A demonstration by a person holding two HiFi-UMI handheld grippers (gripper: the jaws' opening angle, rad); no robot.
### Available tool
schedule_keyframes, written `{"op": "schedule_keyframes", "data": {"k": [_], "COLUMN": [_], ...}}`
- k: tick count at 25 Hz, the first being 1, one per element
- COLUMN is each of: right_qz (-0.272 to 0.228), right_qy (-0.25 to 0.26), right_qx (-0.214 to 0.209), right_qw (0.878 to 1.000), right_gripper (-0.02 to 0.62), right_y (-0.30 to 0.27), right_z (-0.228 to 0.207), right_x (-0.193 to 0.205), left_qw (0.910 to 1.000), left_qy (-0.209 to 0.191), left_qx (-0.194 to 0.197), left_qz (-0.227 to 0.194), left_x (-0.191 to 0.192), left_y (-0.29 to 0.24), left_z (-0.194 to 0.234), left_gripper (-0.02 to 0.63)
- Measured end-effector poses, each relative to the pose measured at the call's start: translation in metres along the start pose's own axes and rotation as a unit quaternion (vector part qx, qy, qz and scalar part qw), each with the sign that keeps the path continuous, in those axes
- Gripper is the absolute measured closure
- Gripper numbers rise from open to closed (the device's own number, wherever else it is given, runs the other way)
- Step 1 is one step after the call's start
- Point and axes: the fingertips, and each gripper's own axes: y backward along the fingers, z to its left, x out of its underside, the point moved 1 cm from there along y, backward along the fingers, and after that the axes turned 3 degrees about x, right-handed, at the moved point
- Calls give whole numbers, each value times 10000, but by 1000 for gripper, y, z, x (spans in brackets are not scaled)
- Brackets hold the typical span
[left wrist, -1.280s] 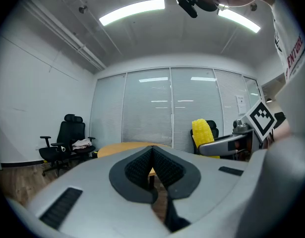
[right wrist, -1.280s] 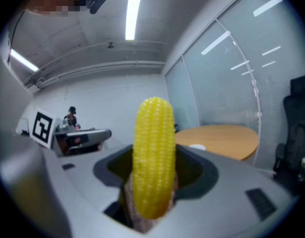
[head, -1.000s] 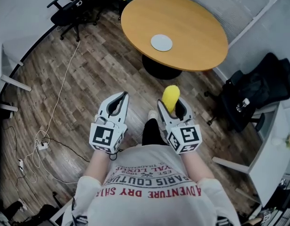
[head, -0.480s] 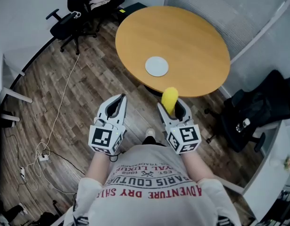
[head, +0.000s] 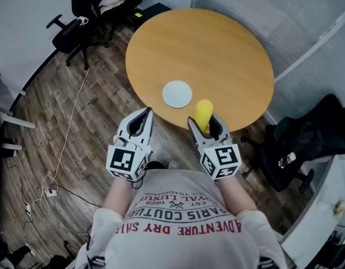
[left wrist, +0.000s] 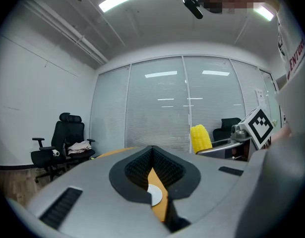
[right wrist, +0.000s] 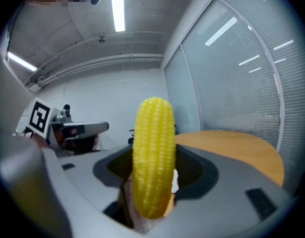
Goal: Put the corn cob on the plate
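A yellow corn cob [head: 203,115] stands upright between the fingers of my right gripper [head: 204,123], which is shut on it. In the right gripper view the corn cob [right wrist: 153,152] fills the middle and hides the gap between the jaws. The white plate [head: 176,93] lies on the round orange table [head: 217,49], near its front edge, just ahead and left of the corn. My left gripper [head: 143,118] hovers at the table's near edge, shut and holding nothing. In the left gripper view the plate [left wrist: 153,195] shows through the narrow slit between the jaws, with the corn cob [left wrist: 201,138] off to the right.
A black office chair [head: 77,21] with clothes on it stands at the far left, and another black chair [head: 304,142] at the right of the table. A white cable [head: 68,133] runs across the wooden floor. A glass wall [head: 307,21] with blinds is behind the table.
The person has walked up to the table, so the table and plate are nearer. Both grippers now reach its front edge. The right gripper still grips the corn.
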Motion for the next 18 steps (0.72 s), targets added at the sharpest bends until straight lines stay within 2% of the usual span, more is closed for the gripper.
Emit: {"op": "schedule_keyframes", "data": {"k": [5, 10, 18], "right_qz": [95, 278, 442], "right_qy": [-110, -361, -549], "right_qx": [68, 217, 756], "right_qw": [9999, 9987, 9946], "right_gripper": [331, 331, 330], "right_y": [-23, -45, -100], "right_z": [-16, -35, -59], "right_x": [0, 8, 1], "left_qw": [9999, 9991, 9963], "left_qy": [143, 227, 232], "left_qx": [46, 277, 768], "left_qz": [74, 219, 320], "left_x": [5, 16, 14], "left_y": [-30, -62, -123], "left_z": [15, 23, 73], "left_gripper": [574, 574, 574]}}
